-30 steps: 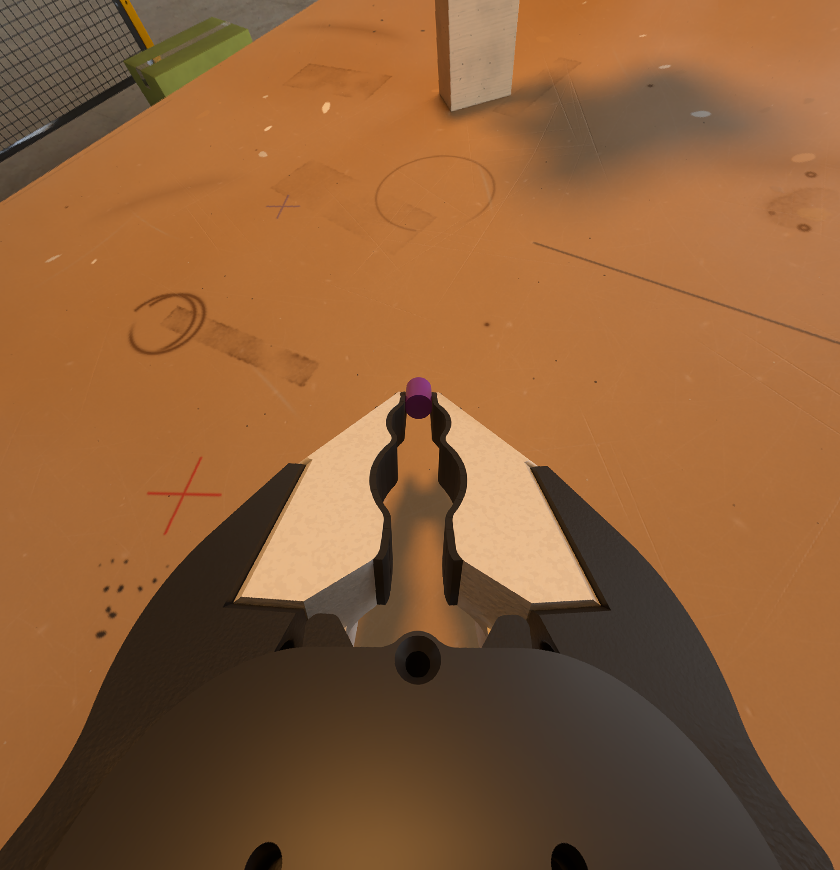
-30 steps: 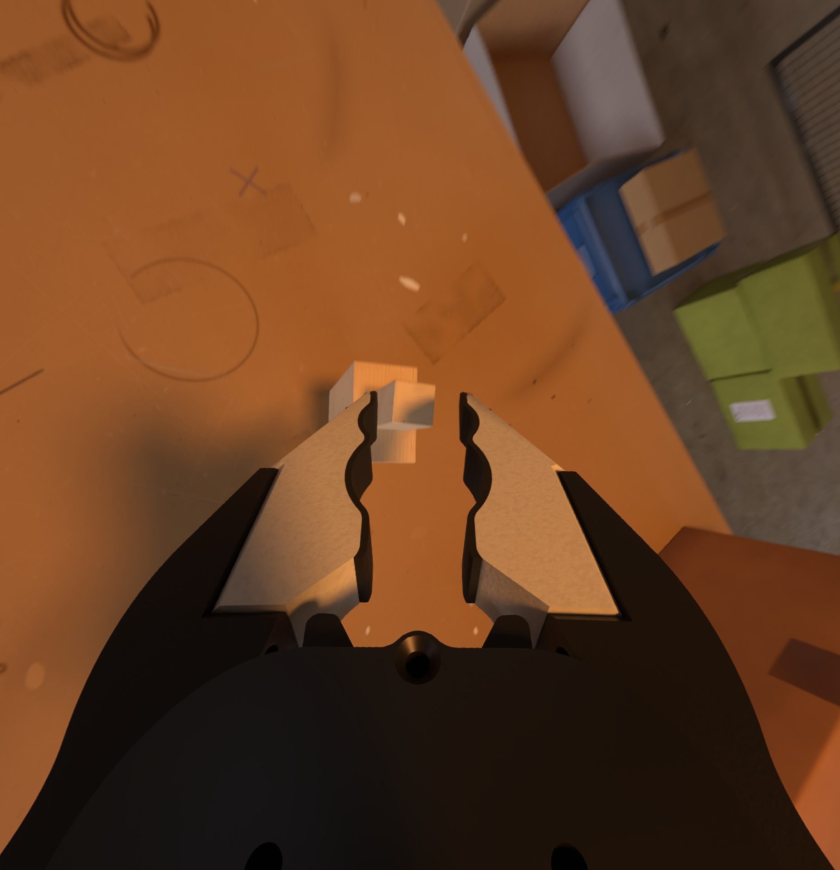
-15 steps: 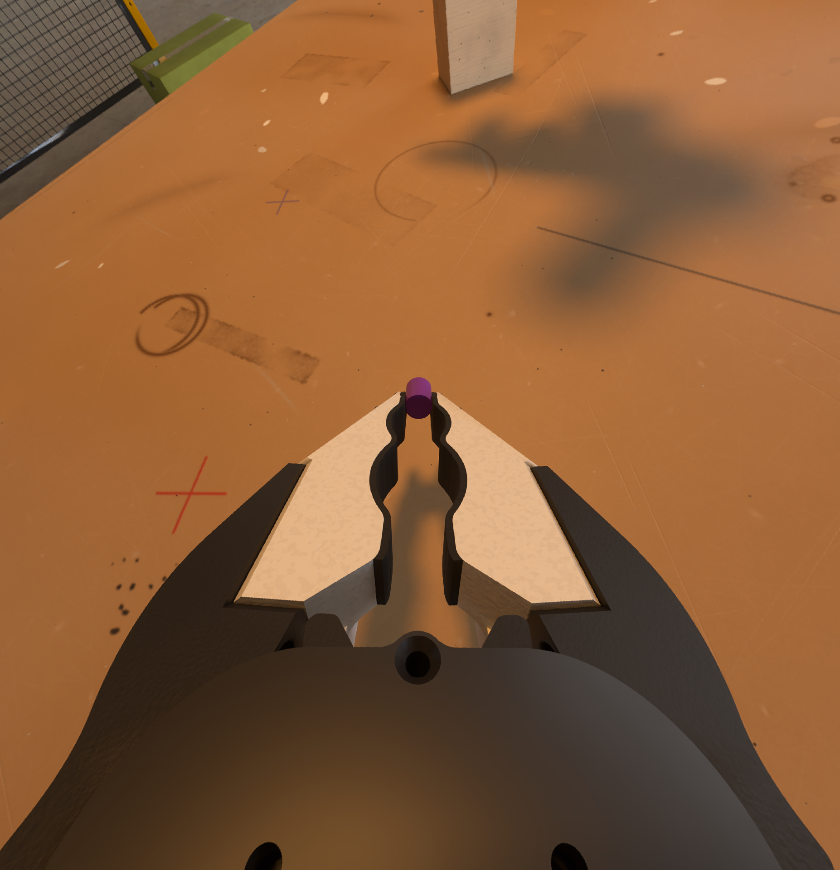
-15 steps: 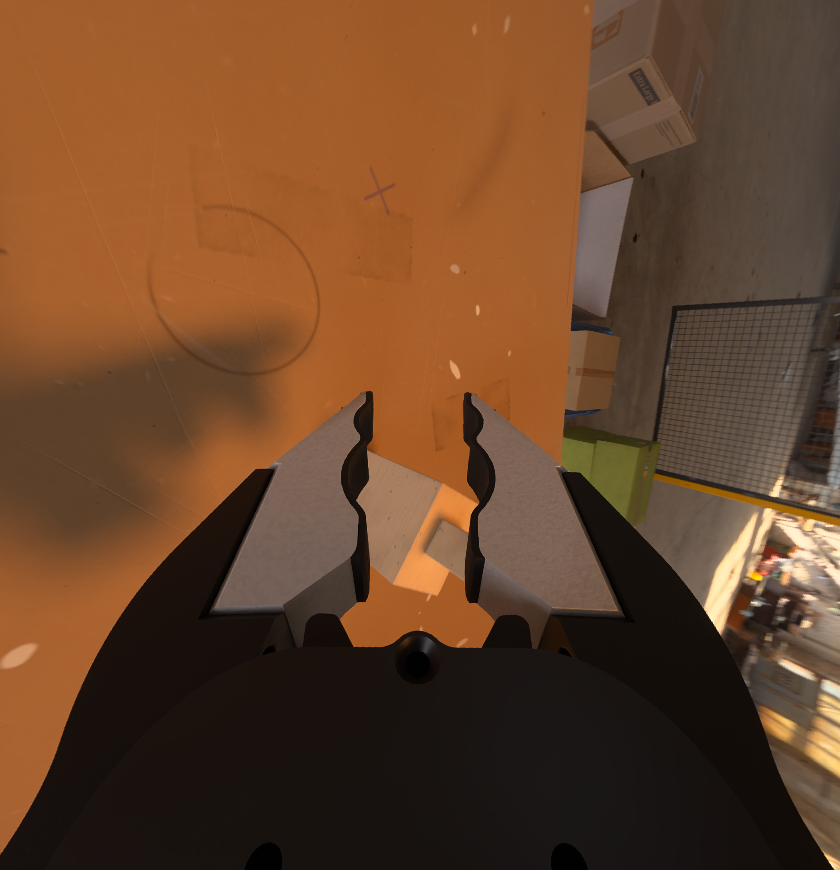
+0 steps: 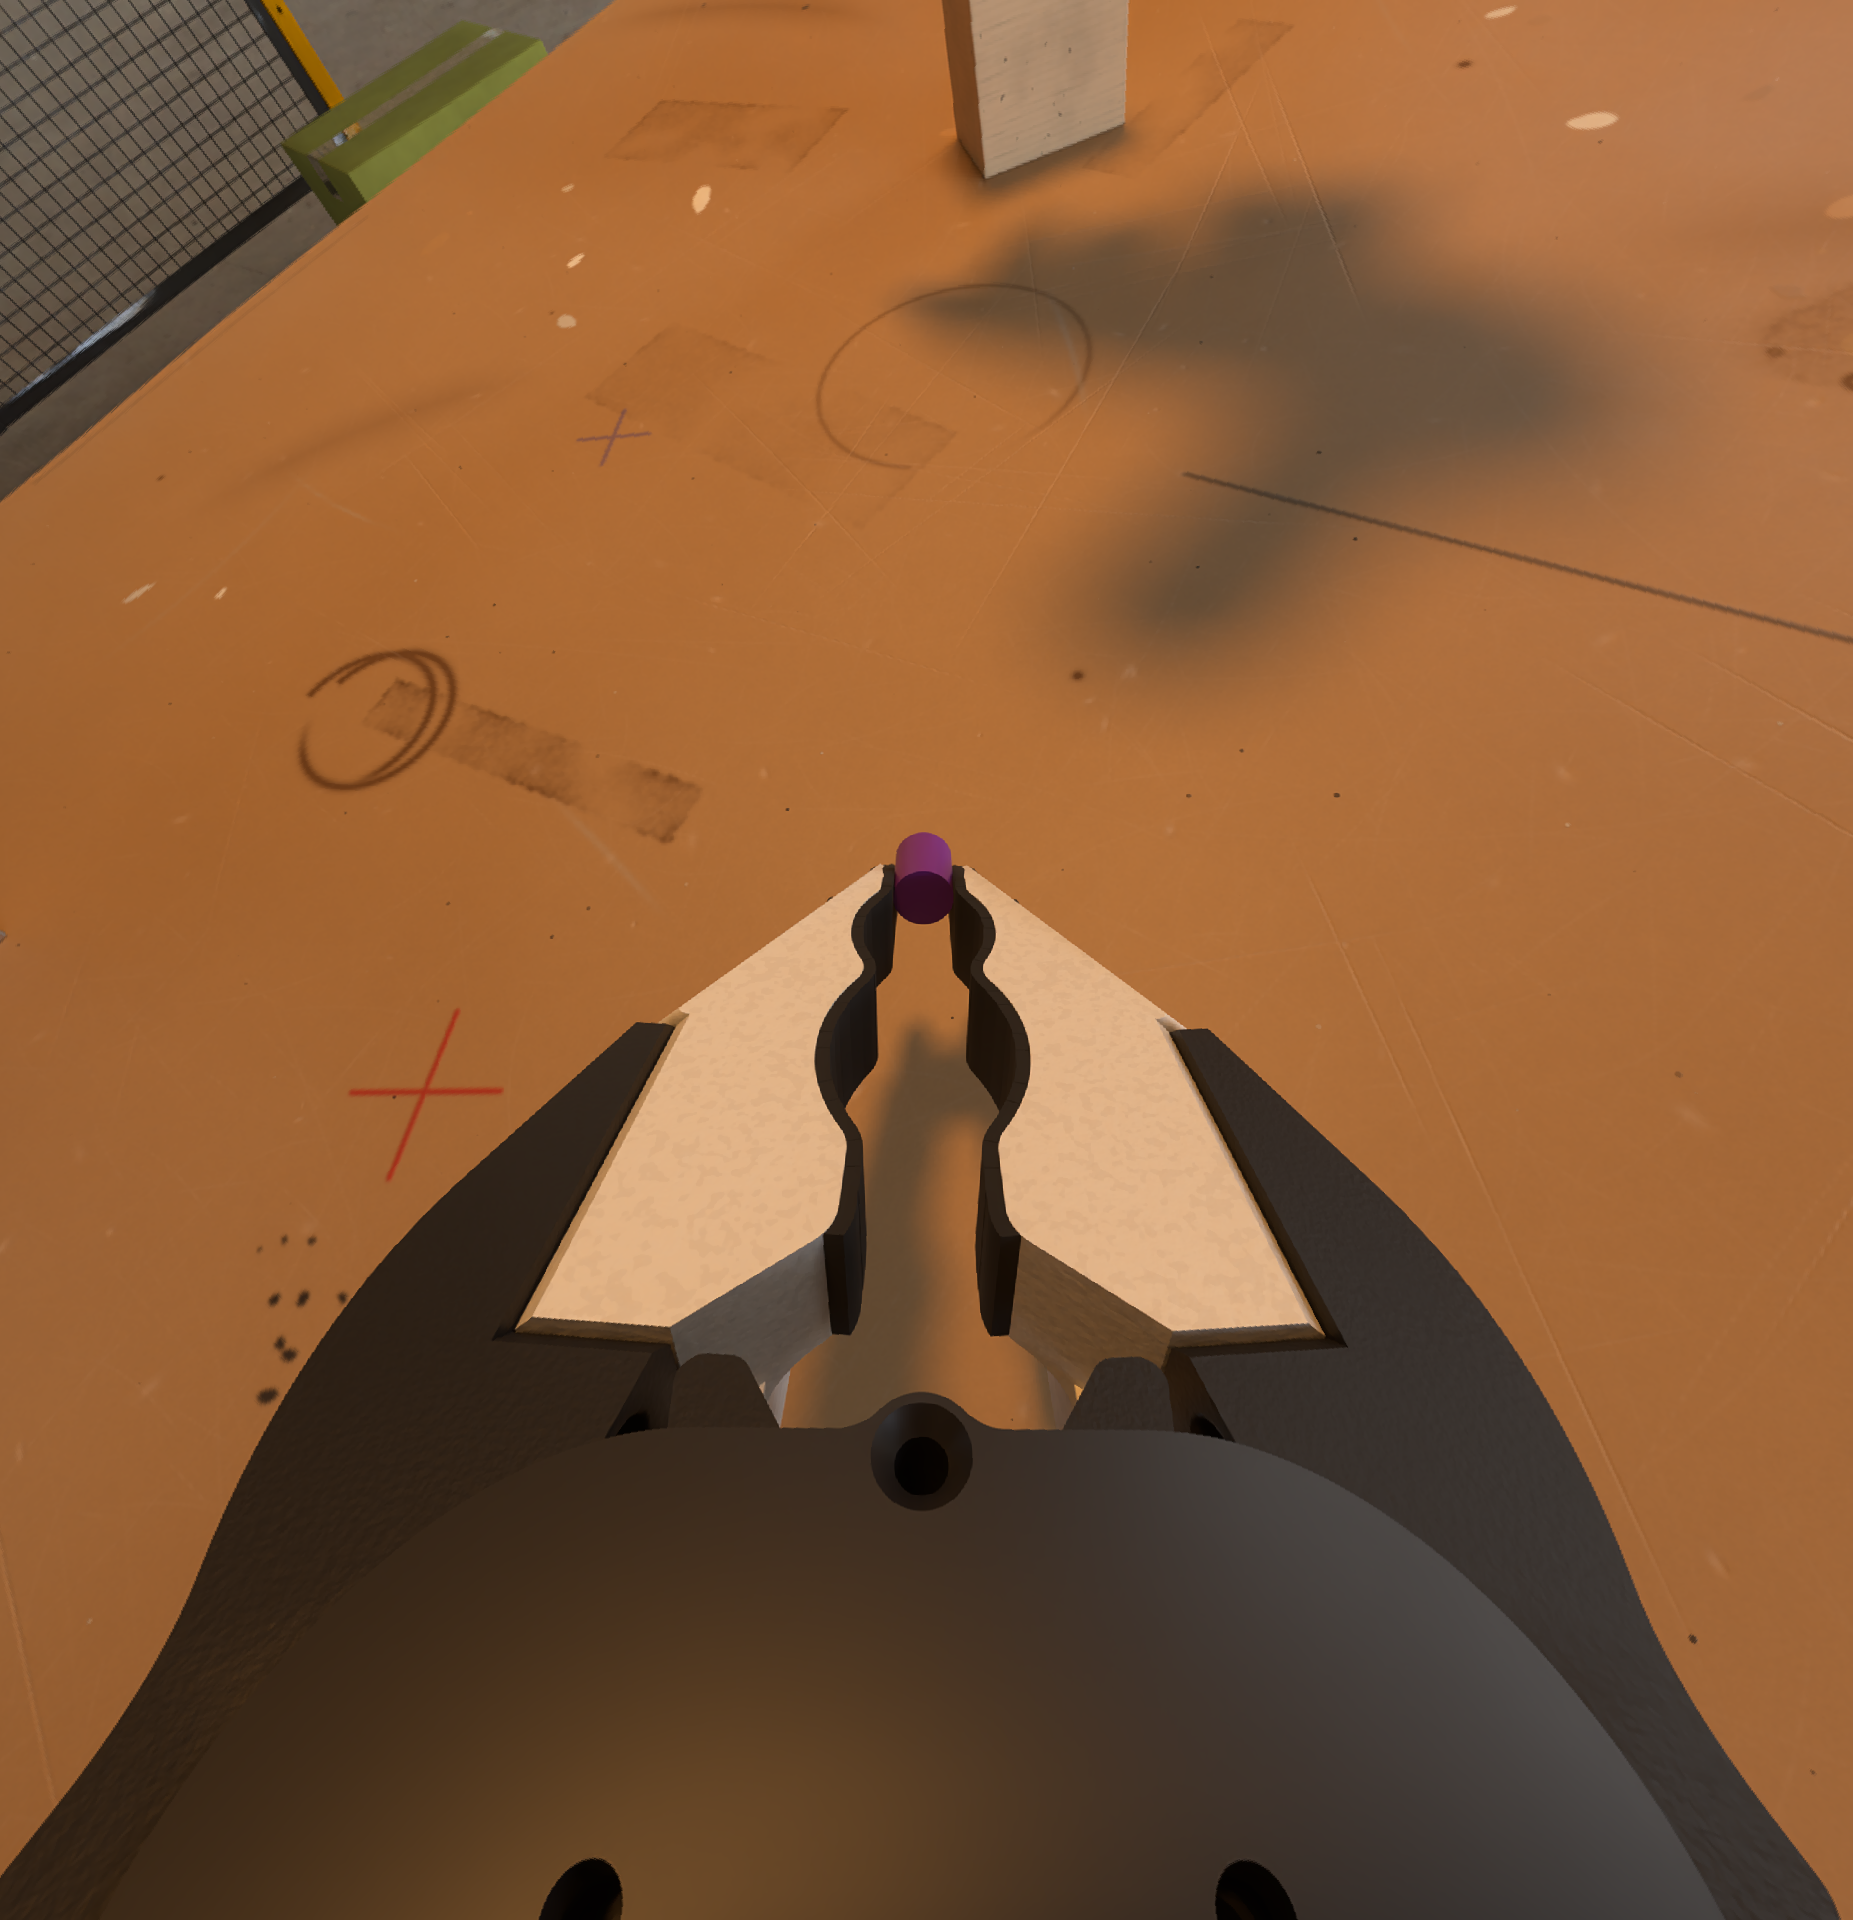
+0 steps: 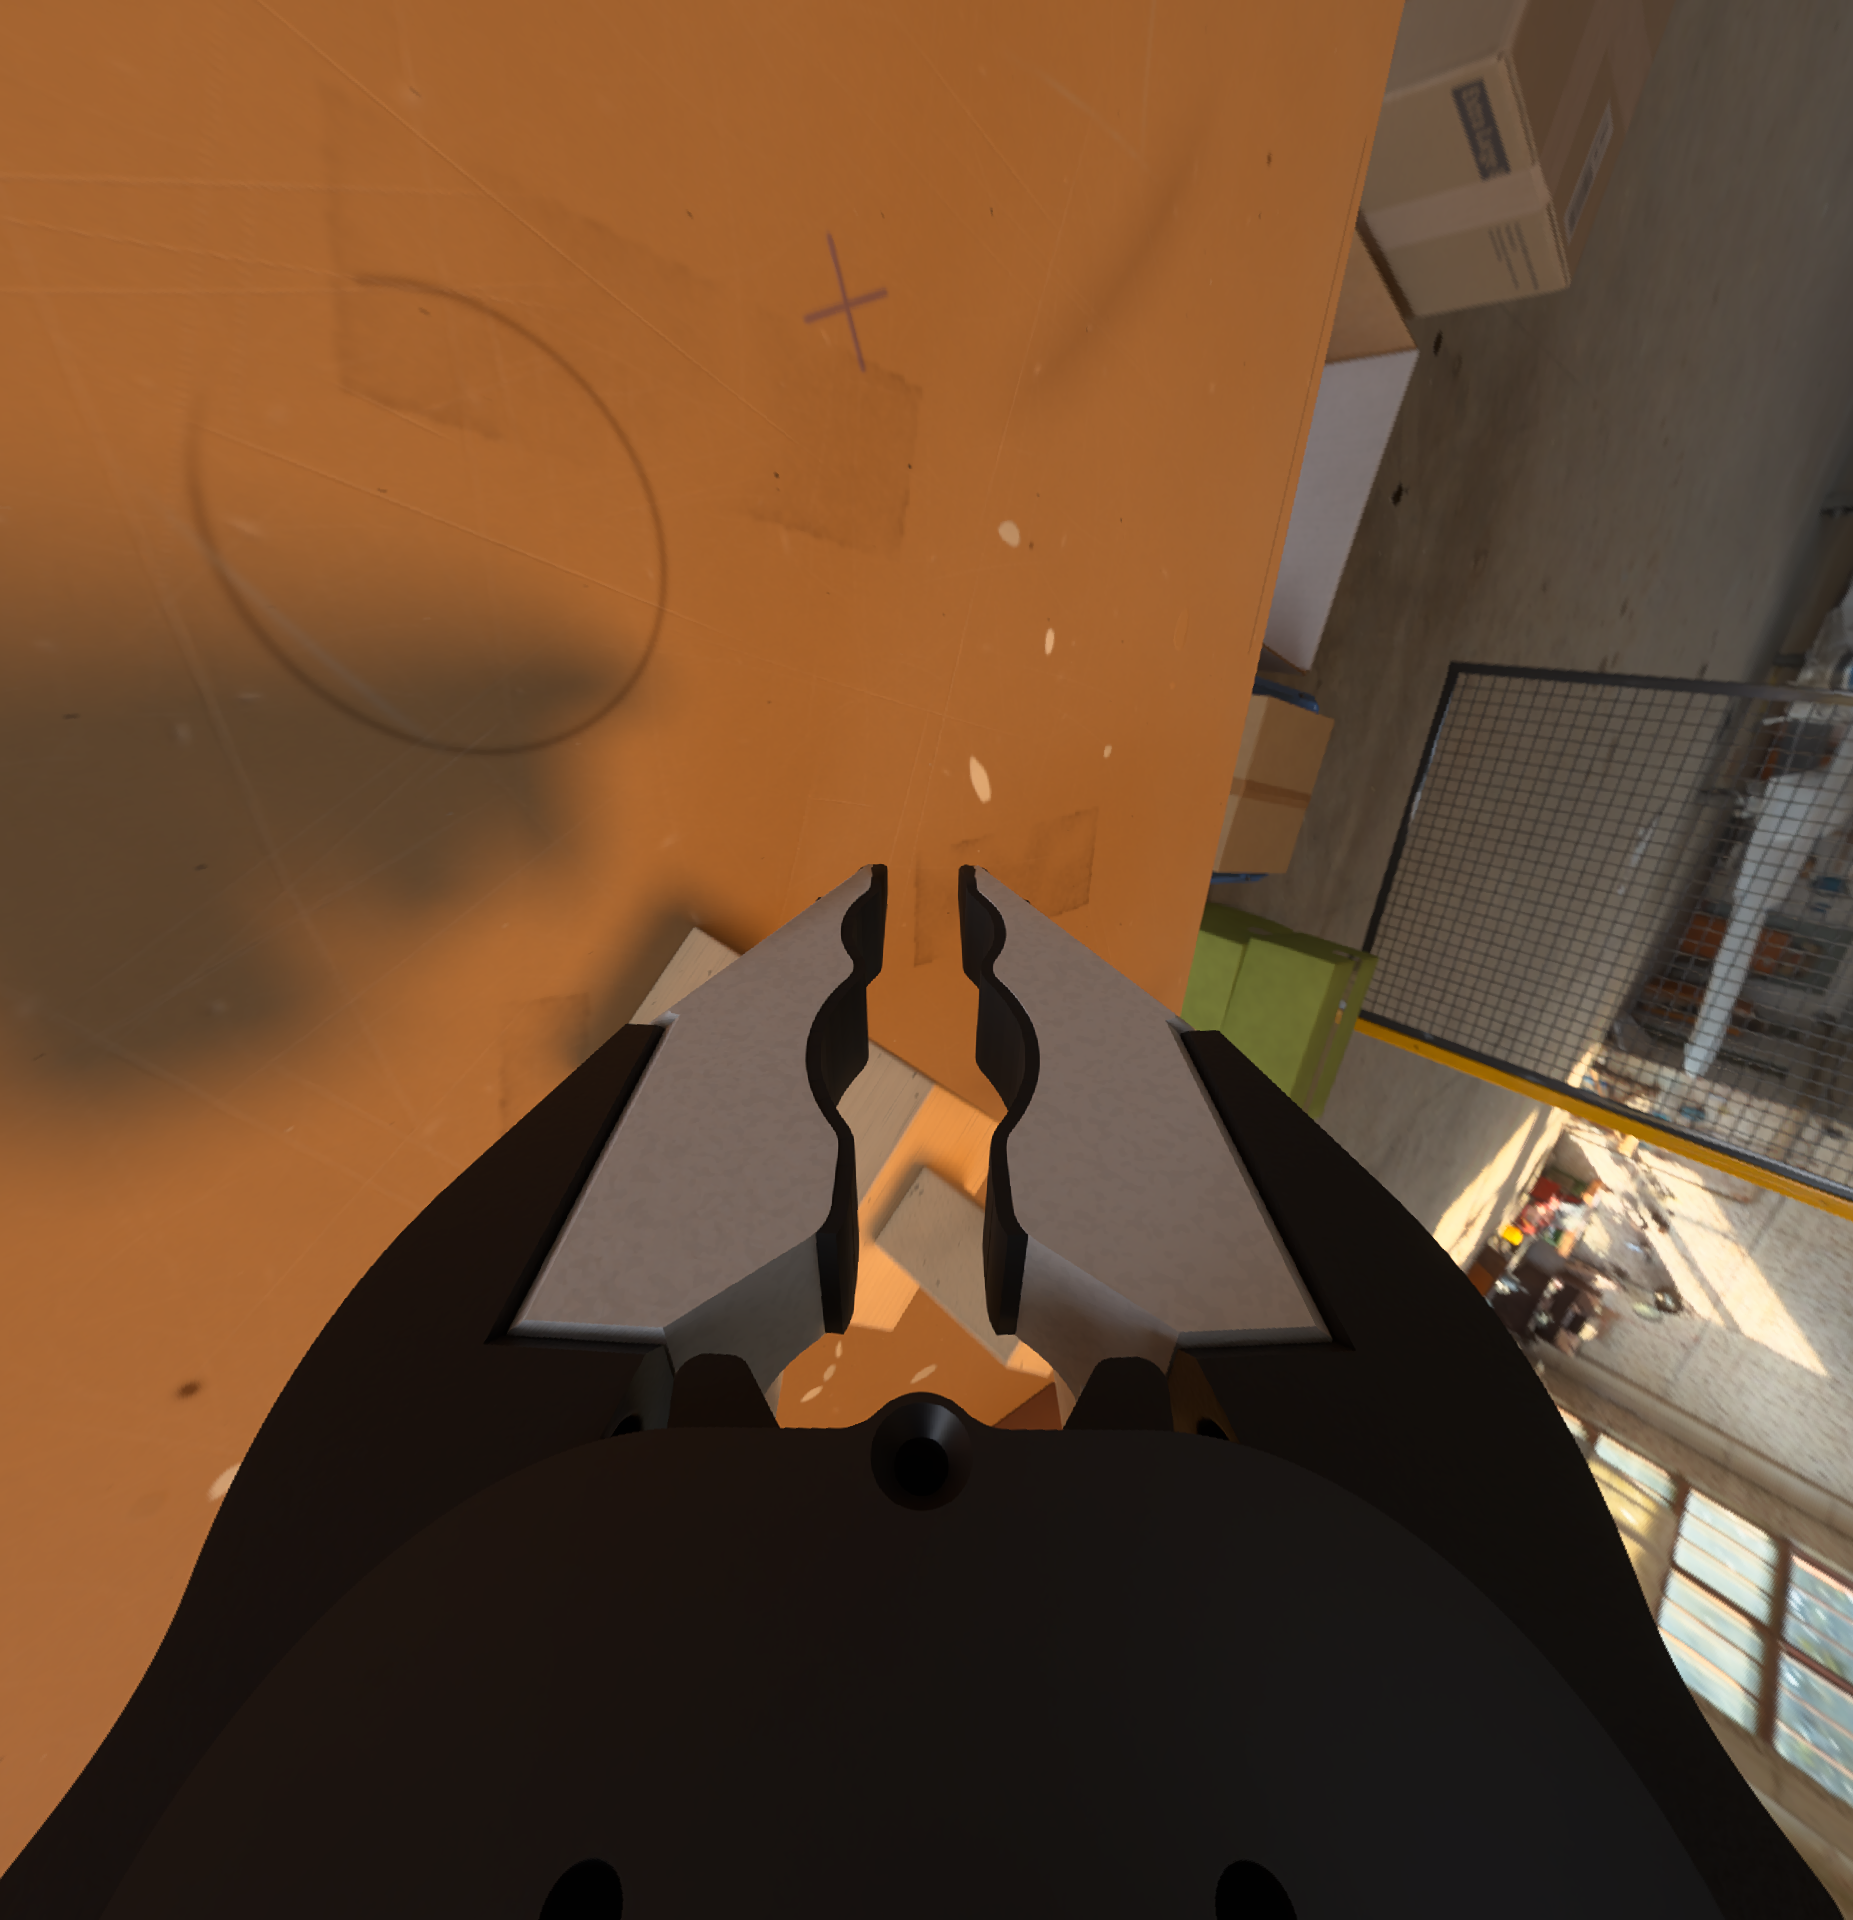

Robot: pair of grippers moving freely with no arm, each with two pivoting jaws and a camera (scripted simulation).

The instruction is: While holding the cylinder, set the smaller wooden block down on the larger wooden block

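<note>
My left gripper [image 5: 922, 883] is shut on a small purple cylinder [image 5: 922, 864], held at the fingertips above the orange table. A tall pale wooden block [image 5: 1041, 83] stands far ahead in the left wrist view, its top cut off. In the right wrist view my right gripper [image 6: 922, 883] is empty, its jaws a narrow gap apart. Under its fingers, seen through the gap, are the larger wooden block [image 6: 886, 1101] and the smaller wooden block [image 6: 937, 1236]. The smaller one appears to lie on the larger one's top. The fingers hide most of both.
The table's edge [image 6: 1286, 623] runs close on the right of the right wrist view, with cardboard boxes [image 6: 1473, 177], a green box [image 6: 1265, 997] and a mesh fence [image 6: 1628, 914] on the floor beyond. The left wrist view shows a green box [image 5: 413, 104] and fence [image 5: 91, 156].
My right gripper's jaws have narrowed and it has pulled back from the blocks, which now sit lower between its fingers. Its shadow has spread across the table. The left gripper still holds the cylinder.
</note>
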